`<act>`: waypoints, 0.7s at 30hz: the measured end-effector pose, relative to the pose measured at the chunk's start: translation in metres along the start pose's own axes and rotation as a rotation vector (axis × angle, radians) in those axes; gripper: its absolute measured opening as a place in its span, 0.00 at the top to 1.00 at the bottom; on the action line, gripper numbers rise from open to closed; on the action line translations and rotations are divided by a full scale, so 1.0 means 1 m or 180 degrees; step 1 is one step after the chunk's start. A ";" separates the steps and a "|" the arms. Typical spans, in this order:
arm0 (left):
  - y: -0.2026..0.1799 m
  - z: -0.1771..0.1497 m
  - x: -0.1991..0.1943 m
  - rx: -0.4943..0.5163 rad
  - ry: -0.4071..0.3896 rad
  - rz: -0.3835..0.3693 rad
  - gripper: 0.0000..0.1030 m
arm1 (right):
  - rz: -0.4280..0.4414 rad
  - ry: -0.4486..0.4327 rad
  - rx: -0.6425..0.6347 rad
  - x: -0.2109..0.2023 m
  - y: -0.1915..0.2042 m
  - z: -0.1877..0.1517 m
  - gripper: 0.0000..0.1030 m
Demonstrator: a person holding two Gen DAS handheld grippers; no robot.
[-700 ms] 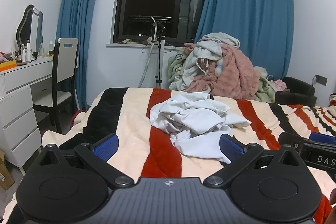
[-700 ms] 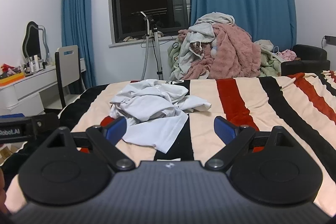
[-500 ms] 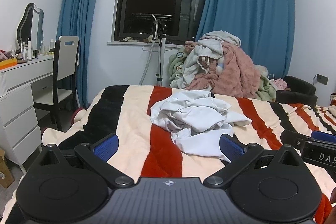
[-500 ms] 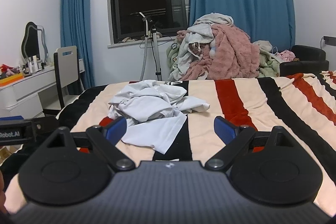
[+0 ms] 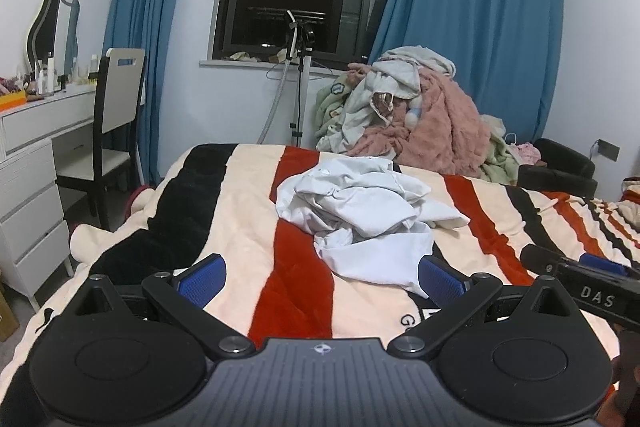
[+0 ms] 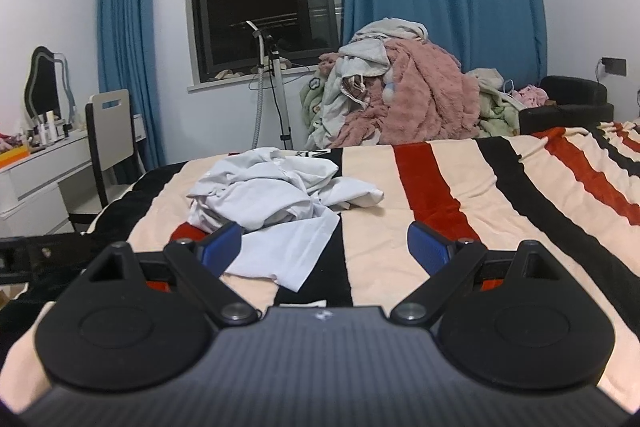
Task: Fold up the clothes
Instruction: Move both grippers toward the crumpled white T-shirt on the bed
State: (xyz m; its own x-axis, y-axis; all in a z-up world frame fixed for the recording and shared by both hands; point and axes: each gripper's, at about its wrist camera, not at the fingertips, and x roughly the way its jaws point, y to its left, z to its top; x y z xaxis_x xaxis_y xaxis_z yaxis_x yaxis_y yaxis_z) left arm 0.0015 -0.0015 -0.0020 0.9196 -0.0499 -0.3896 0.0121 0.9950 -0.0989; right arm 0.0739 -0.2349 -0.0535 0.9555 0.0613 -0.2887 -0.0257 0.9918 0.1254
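Note:
A crumpled white garment (image 5: pixel 360 211) lies in a heap on the striped blanket (image 5: pixel 248 235) of the bed. In the right wrist view the same garment (image 6: pixel 276 203) sits left of centre on the blanket (image 6: pixel 440 195). My left gripper (image 5: pixel 322 277) hovers over the near edge of the bed, open, with nothing between its blue pads; the garment's near flap lies just beyond its right pad. My right gripper (image 6: pixel 324 247) is open too, its left pad in front of the garment's near flap. The right gripper's black body (image 5: pixel 588 287) shows at the right of the left wrist view.
A big pile of pink, grey and green clothes (image 5: pixel 412 115) stands beyond the bed under blue curtains. A white dresser (image 5: pixel 28 163) with a mirror and a chair (image 5: pixel 112 131) stand left. A black armchair (image 6: pixel 568 103) is at the right. A garment steamer pole (image 5: pixel 298 79) stands by the window.
Both grippers have moved a little forward and lower toward the white garment, which looks larger and nearer to the pads. Both have stayed open.

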 end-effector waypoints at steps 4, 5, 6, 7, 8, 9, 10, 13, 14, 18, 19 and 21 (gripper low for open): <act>0.000 0.002 -0.002 0.0060 -0.0007 0.0026 0.00 | -0.0144 -0.0020 0.0003 0.003 -0.001 -0.004 0.11; 0.001 0.002 -0.004 0.0053 -0.0019 0.0017 0.00 | -0.0189 -0.0023 0.0004 0.004 -0.001 -0.005 0.11; 0.002 0.003 -0.005 0.0051 -0.0045 -0.0001 0.00 | -0.0233 -0.0026 0.0006 0.005 -0.002 -0.005 0.11; 0.003 0.003 -0.005 0.0069 -0.0069 0.0005 0.00 | -0.0273 -0.0031 0.0020 0.005 -0.002 -0.006 0.11; 0.003 0.002 -0.004 0.0087 -0.0090 0.0011 0.00 | -0.0312 -0.0036 0.0034 0.006 -0.002 -0.006 0.11; 0.003 0.001 -0.003 0.0104 -0.0086 0.0030 0.00 | -0.0351 -0.0044 0.0049 0.006 -0.001 -0.006 0.11; 0.005 0.000 -0.001 0.0105 -0.0070 0.0020 0.00 | -0.0384 -0.0069 0.0075 0.006 0.001 -0.004 0.11; 0.009 -0.007 0.010 0.0113 -0.0008 -0.0084 0.00 | -0.0464 -0.0167 0.0150 0.006 0.007 0.004 0.11; 0.010 -0.009 0.014 0.0125 0.0013 -0.0096 0.00 | -0.0468 -0.0206 0.0196 0.008 0.010 0.010 0.11; 0.018 -0.010 0.030 0.0106 0.0076 -0.0051 0.00 | -0.0407 -0.0358 0.0331 0.023 0.020 0.038 0.11; 0.020 -0.009 0.031 0.0079 0.0032 -0.0048 0.00 | -0.0417 -0.0424 0.0317 0.030 0.021 0.048 0.11; 0.021 -0.007 0.032 0.0055 -0.0011 0.0010 0.00 | -0.0434 -0.0554 0.0290 0.044 0.023 0.067 0.11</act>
State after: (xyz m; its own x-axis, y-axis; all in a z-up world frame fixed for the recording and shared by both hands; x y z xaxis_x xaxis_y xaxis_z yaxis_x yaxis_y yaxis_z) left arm 0.0284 0.0172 -0.0231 0.9210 -0.0466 -0.3868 0.0160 0.9965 -0.0818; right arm 0.1351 -0.2170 -0.0001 0.9848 -0.1006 -0.1419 0.1261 0.9749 0.1838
